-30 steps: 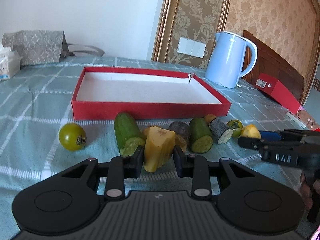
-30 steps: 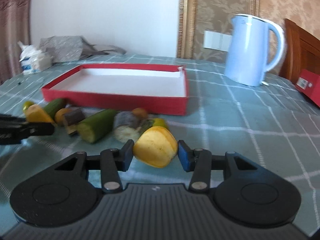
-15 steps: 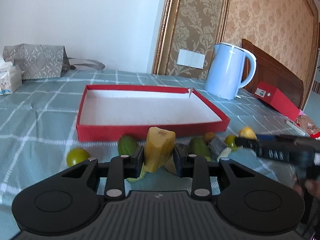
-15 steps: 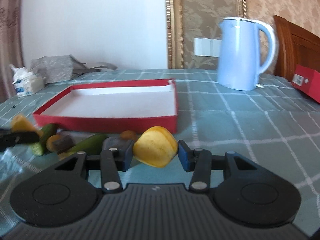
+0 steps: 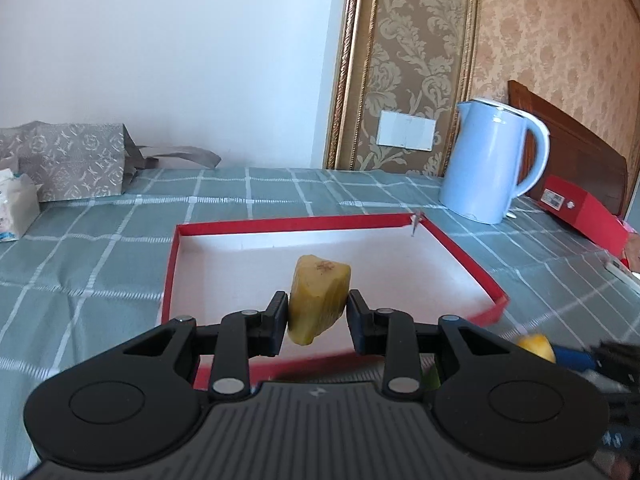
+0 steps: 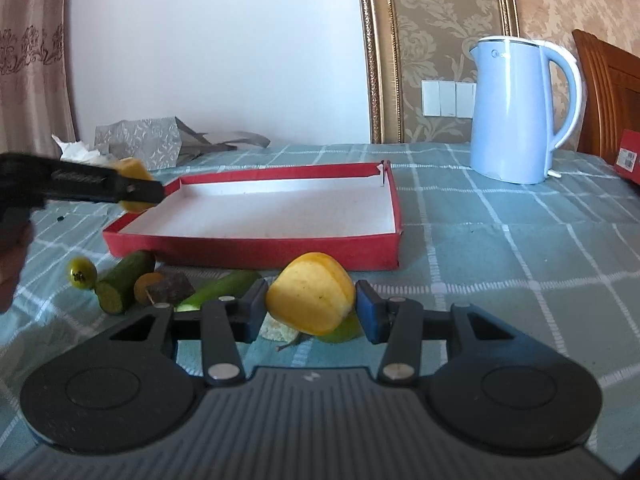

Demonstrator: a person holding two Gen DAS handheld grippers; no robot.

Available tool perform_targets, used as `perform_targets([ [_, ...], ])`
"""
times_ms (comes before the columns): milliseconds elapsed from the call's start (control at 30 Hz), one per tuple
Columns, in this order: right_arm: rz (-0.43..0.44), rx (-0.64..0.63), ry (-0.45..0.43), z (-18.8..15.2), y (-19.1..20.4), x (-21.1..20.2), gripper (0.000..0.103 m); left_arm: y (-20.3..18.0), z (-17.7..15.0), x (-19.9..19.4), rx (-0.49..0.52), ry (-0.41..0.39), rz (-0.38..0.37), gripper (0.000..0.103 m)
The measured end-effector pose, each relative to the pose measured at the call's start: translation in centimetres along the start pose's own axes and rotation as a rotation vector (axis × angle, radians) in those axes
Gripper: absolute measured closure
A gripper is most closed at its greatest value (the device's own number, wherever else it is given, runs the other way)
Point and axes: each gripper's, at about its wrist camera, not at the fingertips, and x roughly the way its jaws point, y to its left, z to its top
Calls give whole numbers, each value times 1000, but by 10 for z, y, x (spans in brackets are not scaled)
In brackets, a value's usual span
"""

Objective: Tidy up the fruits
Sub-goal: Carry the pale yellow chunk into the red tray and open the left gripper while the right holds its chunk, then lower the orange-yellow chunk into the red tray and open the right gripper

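My left gripper [image 5: 317, 312] is shut on a yellow fruit chunk [image 5: 320, 280] and holds it in the air over the near part of the red tray [image 5: 296, 224], whose white floor is bare. In the right wrist view the same chunk [image 6: 130, 168] hangs above the tray's [image 6: 256, 250] left corner. My right gripper [image 6: 311, 308] is shut on a round yellow fruit piece [image 6: 308, 288], just above the table in front of the tray. On the cloth to its left lie a green tomato [image 6: 82, 272], two cucumber pieces [image 6: 124, 280], a small orange fruit [image 6: 144, 286] and a dark chunk [image 6: 170, 290].
A light blue kettle [image 6: 516, 112] stands to the right behind the tray. A grey patterned bag [image 5: 68, 160] and a tissue pack [image 5: 16, 208] sit at the far left. A red box [image 5: 580, 212] lies by a wooden chair at the right edge.
My left gripper has risen and gone forward with the yellow chunk, from the fruit pile to above the tray. The right gripper has kept its fruit piece and stayed almost in place.
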Motion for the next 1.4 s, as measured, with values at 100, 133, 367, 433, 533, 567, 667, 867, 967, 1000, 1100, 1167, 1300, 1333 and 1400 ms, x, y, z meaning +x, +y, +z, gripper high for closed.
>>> perform_targets([
  [100, 11, 5, -6, -1, -2, 1, 59, 5, 12, 22, -11, 31, 15, 73],
  [133, 13, 3, -7, -1, -1, 1, 59, 7, 15, 28, -18, 39, 23, 73],
  [367, 31, 10, -12, -1, -4, 2, 59, 17, 29, 86, -36, 155, 39, 73],
  [433, 34, 12, -13, -1, -4, 2, 59, 17, 29, 96, -29, 183, 45, 73],
  [533, 39, 15, -13, -1, -5, 3, 59, 16, 29, 110, -24, 210, 61, 72],
  [567, 40, 16, -13, -1, -5, 3, 59, 16, 28, 113, -23, 217, 65, 72],
  [667, 48, 18, -13, -1, -5, 3, 59, 18, 27, 120, -39, 222, 76, 70],
  [867, 56, 18, -12, -1, -5, 3, 59, 11, 27, 112, 27, 165, 159, 29],
  [967, 57, 17, -11, -1, -6, 3, 59, 10, 29, 93, 55, 111, 215, 27],
  [1000, 57, 18, -12, -1, -6, 3, 59, 10, 28, 82, 50, 79, 228, 27],
  [1100, 56, 17, -13, -1, -6, 3, 59, 12, 18, 35, 29, -34, 228, 27],
  [1167, 55, 15, -15, -1, -5, 3, 59, 11, 6, 3, 13, -102, 194, 21],
  [1300, 54, 15, -17, -1, -5, 3, 59, 4, -28, -47, 7, -162, 116, 15],
  [1333, 55, 14, -15, -1, -5, 3, 59, 3, -36, -53, 14, -164, 96, 15],
  [1400, 54, 15, -18, -1, -5, 2, 59, 1, -52, -61, 5, -142, 33, 15],
])
